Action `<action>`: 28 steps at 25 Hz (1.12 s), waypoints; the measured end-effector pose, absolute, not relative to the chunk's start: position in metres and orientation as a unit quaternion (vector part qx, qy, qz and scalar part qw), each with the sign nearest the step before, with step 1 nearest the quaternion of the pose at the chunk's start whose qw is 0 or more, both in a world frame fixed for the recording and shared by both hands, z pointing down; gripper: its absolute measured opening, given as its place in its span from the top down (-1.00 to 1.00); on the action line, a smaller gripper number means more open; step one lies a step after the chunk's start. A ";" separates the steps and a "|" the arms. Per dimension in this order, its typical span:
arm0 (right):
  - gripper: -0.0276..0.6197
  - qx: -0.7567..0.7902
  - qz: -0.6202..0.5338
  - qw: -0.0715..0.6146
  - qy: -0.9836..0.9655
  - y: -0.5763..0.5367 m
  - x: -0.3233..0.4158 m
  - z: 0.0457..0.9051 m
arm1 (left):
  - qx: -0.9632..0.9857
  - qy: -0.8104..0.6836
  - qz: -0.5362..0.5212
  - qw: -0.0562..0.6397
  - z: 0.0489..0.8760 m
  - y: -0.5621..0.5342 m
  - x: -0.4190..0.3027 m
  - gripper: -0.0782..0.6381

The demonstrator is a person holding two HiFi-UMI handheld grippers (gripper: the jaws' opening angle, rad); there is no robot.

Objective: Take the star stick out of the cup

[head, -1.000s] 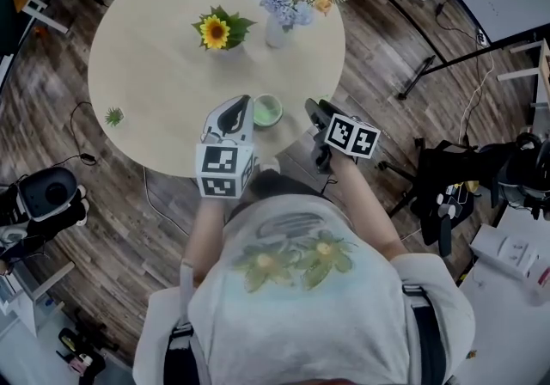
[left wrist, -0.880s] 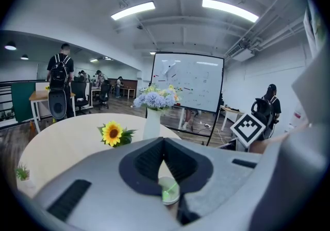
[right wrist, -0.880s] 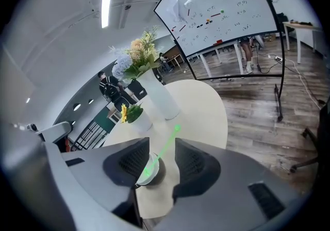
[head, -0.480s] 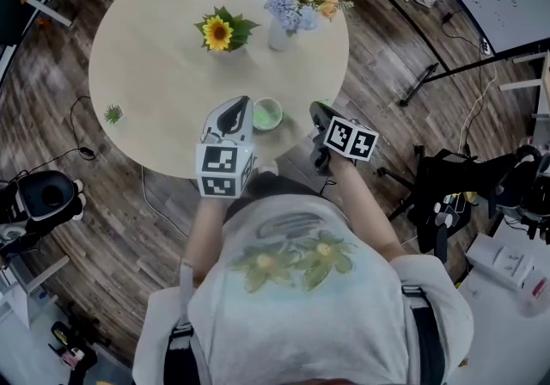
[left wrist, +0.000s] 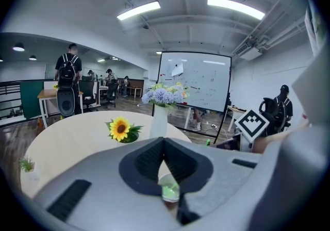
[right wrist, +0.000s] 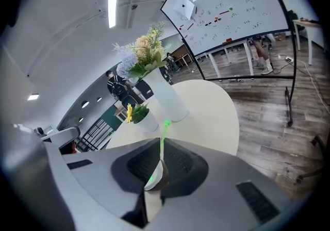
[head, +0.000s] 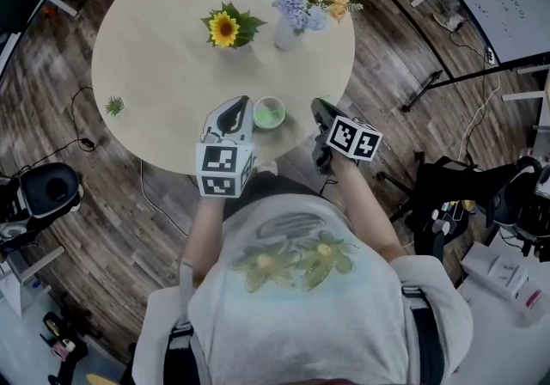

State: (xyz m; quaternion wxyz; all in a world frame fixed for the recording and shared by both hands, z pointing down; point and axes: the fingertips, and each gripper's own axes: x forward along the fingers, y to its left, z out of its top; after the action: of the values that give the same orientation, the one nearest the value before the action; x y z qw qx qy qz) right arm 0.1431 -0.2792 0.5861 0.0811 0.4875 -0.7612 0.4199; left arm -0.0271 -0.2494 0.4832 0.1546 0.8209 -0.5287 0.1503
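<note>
One cup [head: 268,112], one star stick [right wrist: 163,139] (green), apparently in right tool [right wrist: 159,164].

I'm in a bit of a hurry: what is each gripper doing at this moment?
The left gripper: tongs closed, apparently on the cup.
The right gripper: tongs closed on the star stick.

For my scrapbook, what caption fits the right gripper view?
Right claw pinches the green star stick standing in the cup.
</note>
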 end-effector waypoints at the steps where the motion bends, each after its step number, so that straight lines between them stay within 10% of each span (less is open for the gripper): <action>1: 0.81 0.486 0.415 0.082 -0.765 -0.280 0.141 0.584 | 0.820 -0.530 0.151 0.155 0.484 -0.249 -0.028 0.77; 28: 0.83 0.493 0.292 0.094 -0.814 -0.263 0.100 0.527 | 0.818 -0.532 0.149 0.157 0.481 -0.229 -0.066 0.77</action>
State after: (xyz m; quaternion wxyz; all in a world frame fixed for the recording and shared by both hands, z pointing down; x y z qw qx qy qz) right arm 0.0999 -0.2630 0.5269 0.0936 0.4931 -0.8140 0.2923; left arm -0.0661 -0.2292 0.4805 0.1568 0.8183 -0.5325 0.1492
